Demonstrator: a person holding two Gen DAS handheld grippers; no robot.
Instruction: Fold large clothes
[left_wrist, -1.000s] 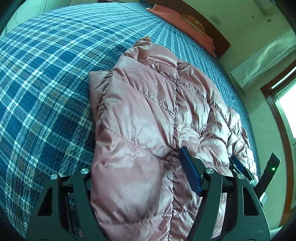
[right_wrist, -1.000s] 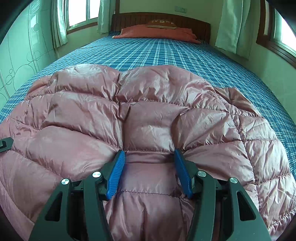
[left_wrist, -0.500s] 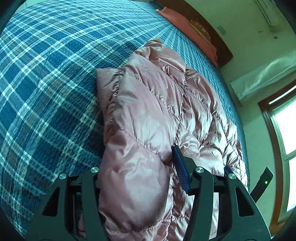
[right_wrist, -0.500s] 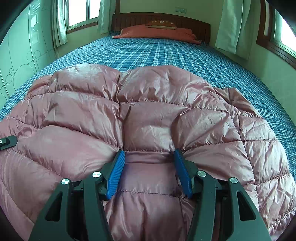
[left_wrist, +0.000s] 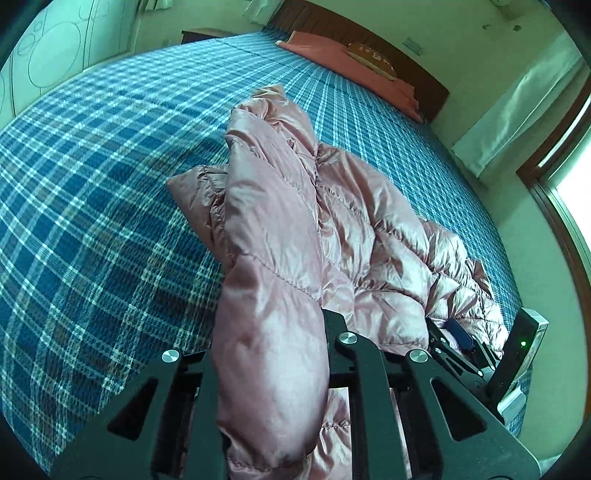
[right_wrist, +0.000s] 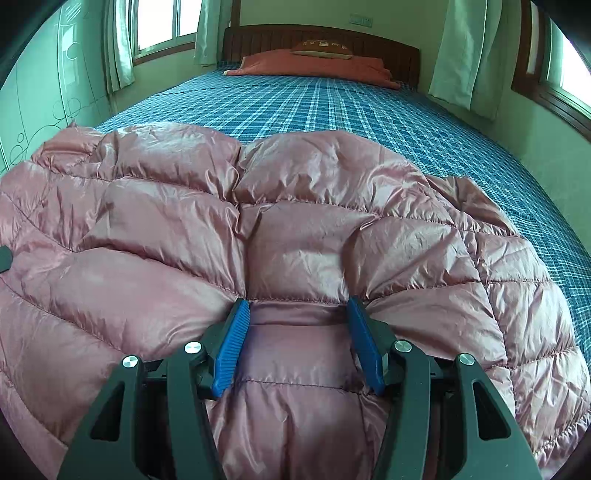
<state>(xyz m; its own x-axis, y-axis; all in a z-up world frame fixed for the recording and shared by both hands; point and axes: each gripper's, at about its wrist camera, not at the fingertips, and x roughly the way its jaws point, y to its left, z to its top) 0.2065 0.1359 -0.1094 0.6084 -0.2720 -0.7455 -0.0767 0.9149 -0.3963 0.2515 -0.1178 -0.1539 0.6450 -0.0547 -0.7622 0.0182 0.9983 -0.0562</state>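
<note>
Left hand-held gripper (left_wrist: 273, 354) first: its jaws have just been closing, and now they are clamped on a thick fold of the shiny pink quilted down jacket (left_wrist: 295, 229), the puffy fabric bulging up between the black fingers so that its pads are buried from sight. That pinched fold rises off the blue-and-white plaid bedspread (left_wrist: 96, 206) as a ridge running away from the camera, with a cuffed bit of the jacket poking out to the left beside it. Over to the right hand-held gripper (right_wrist: 298, 332): it sits half open, blue ribbed pads (right_wrist: 232, 347) pressed down into the jacket (right_wrist: 177, 229) on either side of a quilted panel, fabric lying between them, though whether it is truly squeezed I cannot tell. From the left wrist view that same right hand-held gripper (left_wrist: 458, 338) shows at the lower right, resting on the garment. The jacket lies across the near end of the bed, spread wide from the left edge toward the right edge, while the far half of the bedspread (right_wrist: 332, 107) lies bare up to the salmon-coloured pillow (right_wrist: 314, 66) against the dark wooden headboard (right_wrist: 321, 37). A smaller patterned brown cushion (right_wrist: 321, 46) sits on top of that pillow. Pale green curtains (right_wrist: 461, 55) hang by the windows on both sides.
</note>
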